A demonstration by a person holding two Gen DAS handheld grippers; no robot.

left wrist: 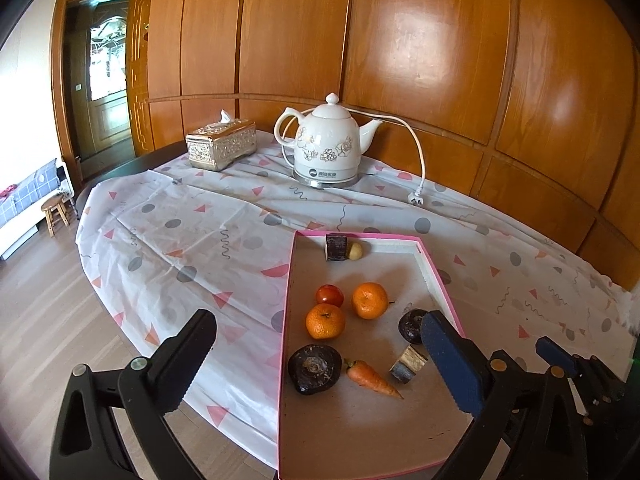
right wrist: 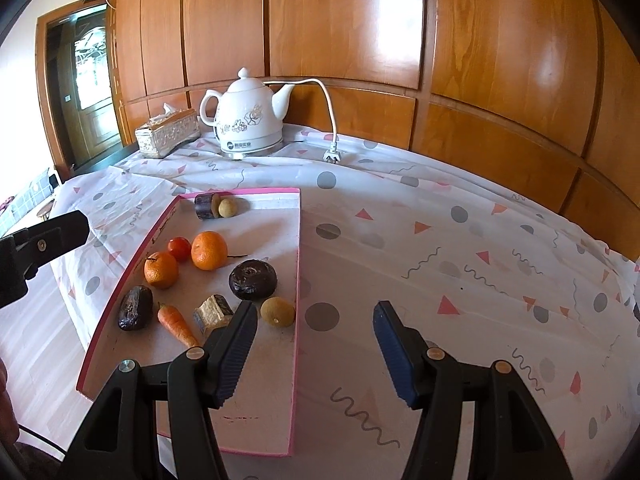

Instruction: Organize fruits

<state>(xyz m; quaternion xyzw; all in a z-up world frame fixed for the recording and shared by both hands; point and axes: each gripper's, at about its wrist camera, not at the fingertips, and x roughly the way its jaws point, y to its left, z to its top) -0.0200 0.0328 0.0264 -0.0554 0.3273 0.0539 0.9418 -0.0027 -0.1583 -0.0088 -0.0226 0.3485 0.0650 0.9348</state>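
Fruits and vegetables scattered inside pink-rimmed tray (right wrist: 298, 240) on cloth-covered surface (right wrist: 440, 240): two oranges (right wrist: 209, 251), tomato (right wrist: 179, 249), carrot (right wrist: 176, 322), longan (right wrist: 277, 311) near the right wall. Left tongs (left wrist: 320, 364) spread wide, empty, above tray's near end; right tongs (right wrist: 316, 344) likewise spread, straddling tray's right rim. Best approached low and centred on one round fruit, closing gently to avoid rolling.

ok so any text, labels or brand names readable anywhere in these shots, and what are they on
Nothing can be read in full.
White kettle: a round logo and a short line of print on its lower front, too small and blurred to read in either view.
Tissue box: embossed pattern only, no lettering visible.
Pink-rimmed tray, tablecloth, both grippers: no text visible.
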